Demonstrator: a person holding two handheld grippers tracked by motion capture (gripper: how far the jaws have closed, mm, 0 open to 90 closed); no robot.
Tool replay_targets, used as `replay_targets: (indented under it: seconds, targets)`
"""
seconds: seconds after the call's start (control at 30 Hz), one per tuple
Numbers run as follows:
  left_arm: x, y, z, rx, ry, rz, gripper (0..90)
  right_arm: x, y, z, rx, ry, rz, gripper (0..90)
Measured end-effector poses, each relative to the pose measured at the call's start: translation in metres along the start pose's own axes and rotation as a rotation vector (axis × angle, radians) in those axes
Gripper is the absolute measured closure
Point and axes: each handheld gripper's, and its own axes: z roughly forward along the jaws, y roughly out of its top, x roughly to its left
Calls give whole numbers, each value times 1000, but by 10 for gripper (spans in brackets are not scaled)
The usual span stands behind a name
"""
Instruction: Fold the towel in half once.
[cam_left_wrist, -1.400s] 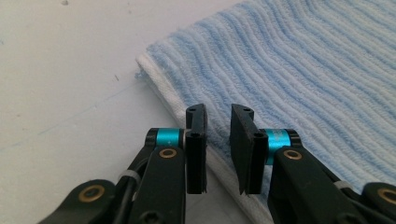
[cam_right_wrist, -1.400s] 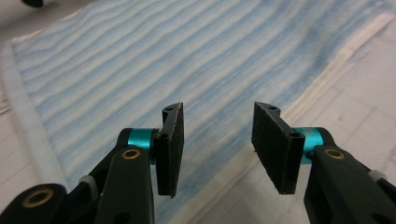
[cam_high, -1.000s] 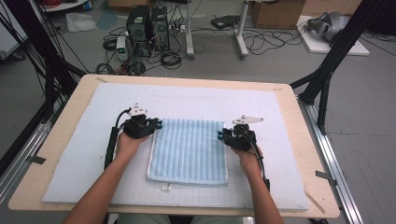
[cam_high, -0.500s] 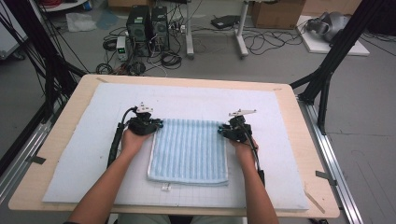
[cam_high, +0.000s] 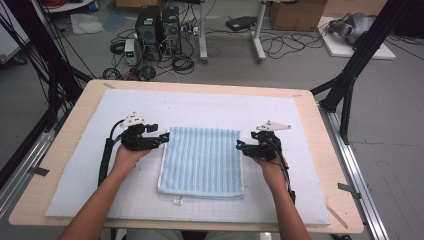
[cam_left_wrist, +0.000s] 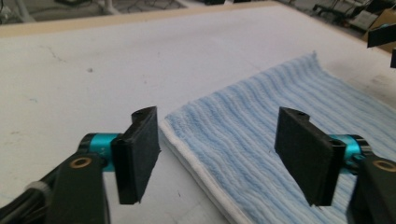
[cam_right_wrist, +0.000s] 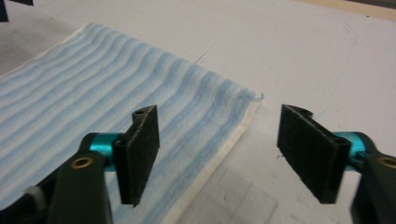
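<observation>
A folded light-blue striped towel (cam_high: 202, 160) lies flat on the white mat (cam_high: 210, 107), also seen as the towel (cam_left_wrist: 261, 154) and the towel (cam_right_wrist: 93, 102) in the gripper views. My left gripper (cam_high: 161, 138) hovers at the towel's far left corner, jaws open, straddling its white-hemmed edge with nothing held (cam_left_wrist: 219, 161). My right gripper (cam_high: 241, 146) is open at the far right corner, one jaw over the cloth and one over the mat (cam_right_wrist: 219, 156).
The mat covers a wooden table (cam_high: 65, 150). Black frame posts (cam_high: 350, 75) stand at the table's right, and more at the left. Computer boxes (cam_high: 157, 22) and cables sit on the floor beyond the far edge.
Both grippers have moved slightly toward the person along the towel's side edges, staying open. The towel has not moved.
</observation>
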Motion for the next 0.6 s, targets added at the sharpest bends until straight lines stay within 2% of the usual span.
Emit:
replay_targets:
  seconds: [0.07, 0.23, 0.33, 0.4, 0.5, 0.6]
  targets:
    - [-1, -3, -8, -21, -7, 1, 223, 0, -5, -5, 2, 9, 0, 202]
    - [-4, -8, -24, -64, -34, 24, 220, -1, -19, -15, 1, 5, -22, 149]
    - [-7, -12, -31, -87, -43, 28, 220, 0, -26, -24, -40, 5, -43, 122]
    - [-9, -15, -35, -96, -50, 40, 220, 3, -28, -30, -60, 2, -80, 120]
    - [-10, -15, -38, -113, -65, 36, 216, 5, -29, -35, -89, -4, -115, 115]
    - [-8, -15, -40, -123, -63, 30, 210, 6, -29, -36, -106, -19, -123, 115]
